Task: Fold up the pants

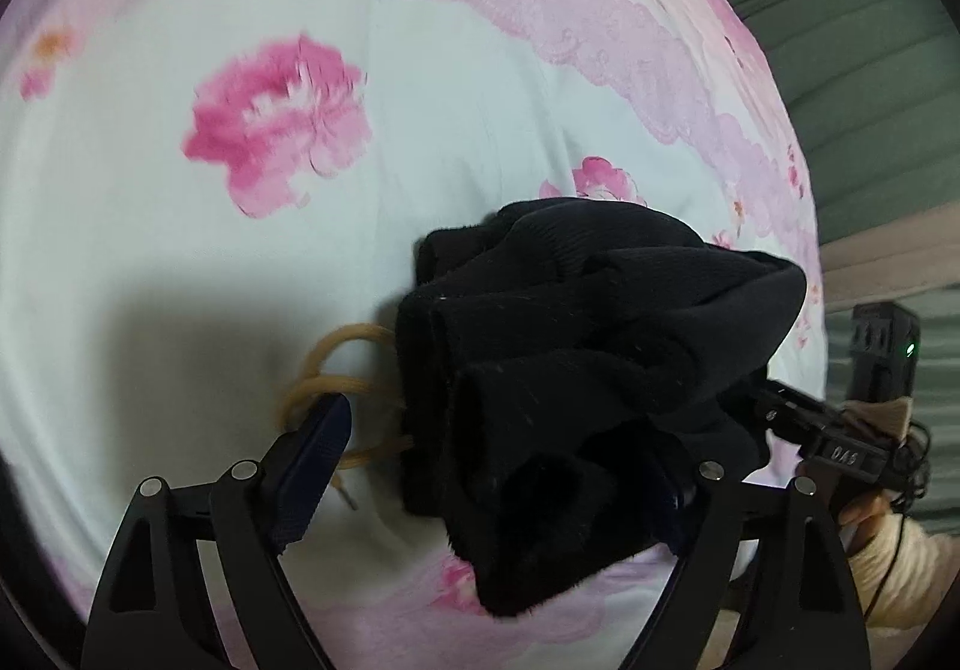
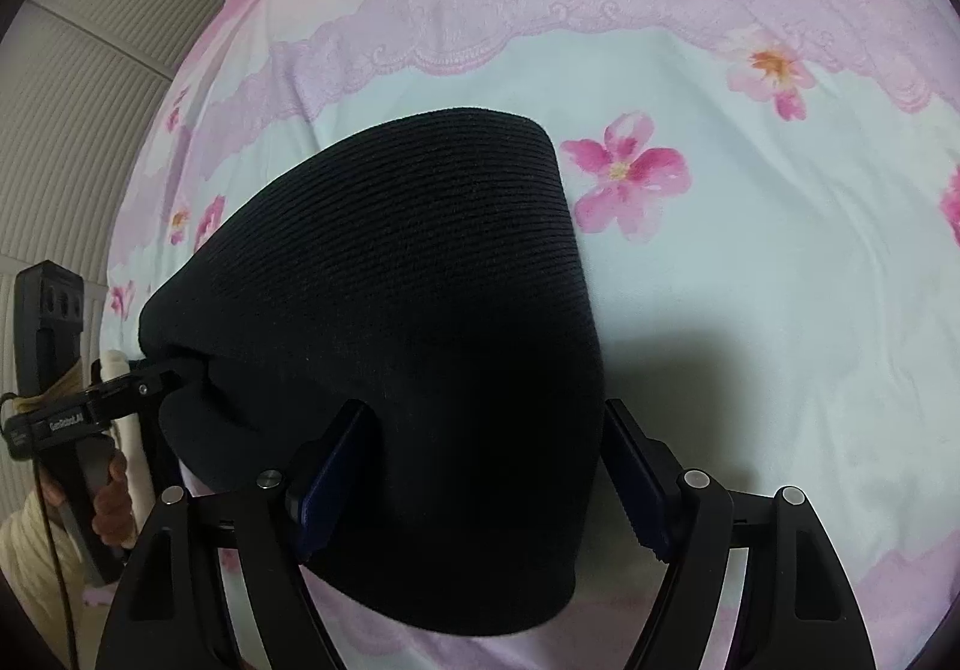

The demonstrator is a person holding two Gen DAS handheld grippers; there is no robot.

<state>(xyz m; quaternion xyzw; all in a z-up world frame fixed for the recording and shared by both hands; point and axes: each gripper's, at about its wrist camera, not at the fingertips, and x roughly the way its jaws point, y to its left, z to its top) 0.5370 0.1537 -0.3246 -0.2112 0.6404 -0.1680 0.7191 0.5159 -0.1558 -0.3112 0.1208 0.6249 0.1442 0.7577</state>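
Black pants (image 2: 384, 322) bunched on floral bedsheet (image 2: 750, 310) | left gripper (image 1: 498, 466) spread wide – pants draped over its 3 o'clock finger | right gripper (image 2: 486, 466) spread around fabric | 9 o'clock label "GenRobot.AI" (image 2: 66, 424)

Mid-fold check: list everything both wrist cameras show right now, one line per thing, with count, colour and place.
pants: one, black, bunched on the bedsheet between the two grippers
drawstring: one, tan, looped on the sheet at the pants' left edge in the left wrist view
bedsheet: one, pale blue with pink flowers and a lilac lace-print band, under everything
wall: pale ribbed panels, far left of the right wrist view
left gripper: black with blue pads, wide open around the bunched cloth
right gripper: black with blue pads, fingers either side of a ribbed fold of the pants; whether it pinches is unclear
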